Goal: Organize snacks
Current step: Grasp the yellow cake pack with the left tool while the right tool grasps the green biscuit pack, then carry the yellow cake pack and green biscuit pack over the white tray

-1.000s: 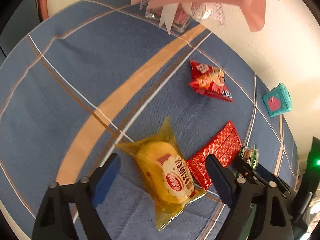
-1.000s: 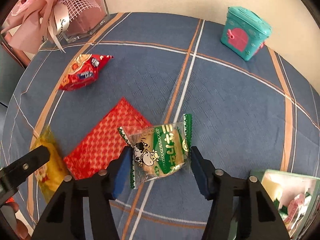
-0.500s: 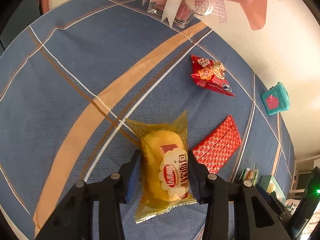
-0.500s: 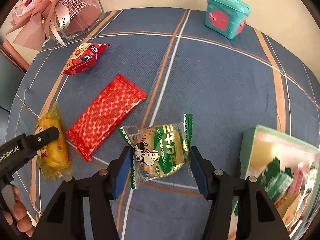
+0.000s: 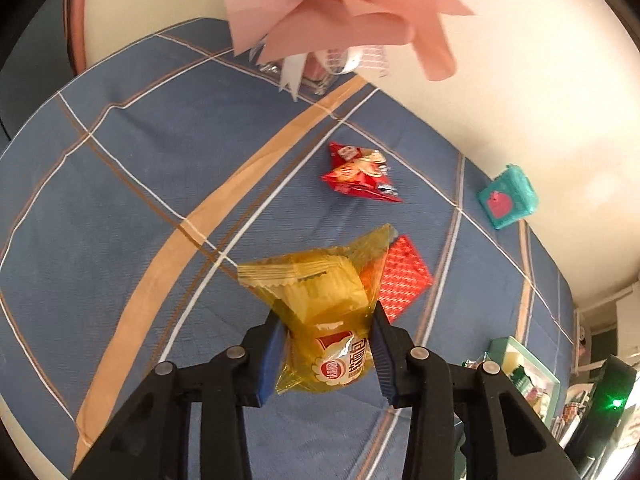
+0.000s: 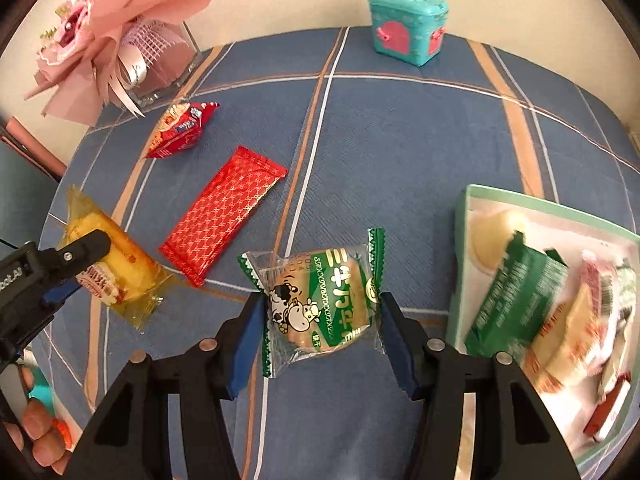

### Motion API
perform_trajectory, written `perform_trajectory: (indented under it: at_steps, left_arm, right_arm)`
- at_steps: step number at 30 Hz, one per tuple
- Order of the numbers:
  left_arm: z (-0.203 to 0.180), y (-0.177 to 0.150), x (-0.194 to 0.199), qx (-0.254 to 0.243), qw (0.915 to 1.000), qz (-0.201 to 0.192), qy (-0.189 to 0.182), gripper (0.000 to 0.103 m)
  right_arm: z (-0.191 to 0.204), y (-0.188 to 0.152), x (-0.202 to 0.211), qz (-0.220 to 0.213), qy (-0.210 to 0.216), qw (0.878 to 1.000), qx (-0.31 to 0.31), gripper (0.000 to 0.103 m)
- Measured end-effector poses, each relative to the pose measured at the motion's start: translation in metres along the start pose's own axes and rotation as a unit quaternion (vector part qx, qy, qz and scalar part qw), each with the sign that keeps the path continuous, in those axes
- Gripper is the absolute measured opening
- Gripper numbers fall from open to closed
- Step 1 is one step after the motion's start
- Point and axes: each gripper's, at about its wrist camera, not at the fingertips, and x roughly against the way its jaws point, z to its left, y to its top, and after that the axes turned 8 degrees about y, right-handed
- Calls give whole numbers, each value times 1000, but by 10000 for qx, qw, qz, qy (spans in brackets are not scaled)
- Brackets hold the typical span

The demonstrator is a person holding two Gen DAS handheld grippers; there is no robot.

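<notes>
A yellow, clear-wrapped cake packet [image 5: 326,320] hangs pinched between the blue pads of the left gripper [image 5: 326,354], its crimped top end flaring beyond the fingertips and its whole length lifted off the blue plaid tablecloth [image 5: 140,184]. The right gripper [image 6: 322,322] clamps a round biscuit in a clear wrapper with green crimped ends and a cartoon cow [image 6: 320,300], one pad against each side, the packet held clear of the cloth. Just past the left jaws, partly hidden by the yellow packet, lies a flat red foil bar with a lattice print [image 5: 404,276]; farther out sits a crumpled red snack bag [image 5: 358,174]. To the right of the right jaws stands a shallow pale-green box [image 6: 460,248] already holding several wrapped snacks, a dark green packet [image 6: 516,300] among them. Well beyond both grippers are a teal toy chest with a pink door [image 6: 406,26] and a pink paper bouquet in a clear vase [image 6: 116,44].
</notes>
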Motion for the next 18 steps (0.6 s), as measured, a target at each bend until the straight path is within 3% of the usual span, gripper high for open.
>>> perform_trajectory:
  at_steps: [18]
  left_arm:
    - [-50, -20, 40, -608, 9972, -385, -192, 42]
  right_arm:
    - [-12, -42, 72, -503, 156, 9978, -408, 58]
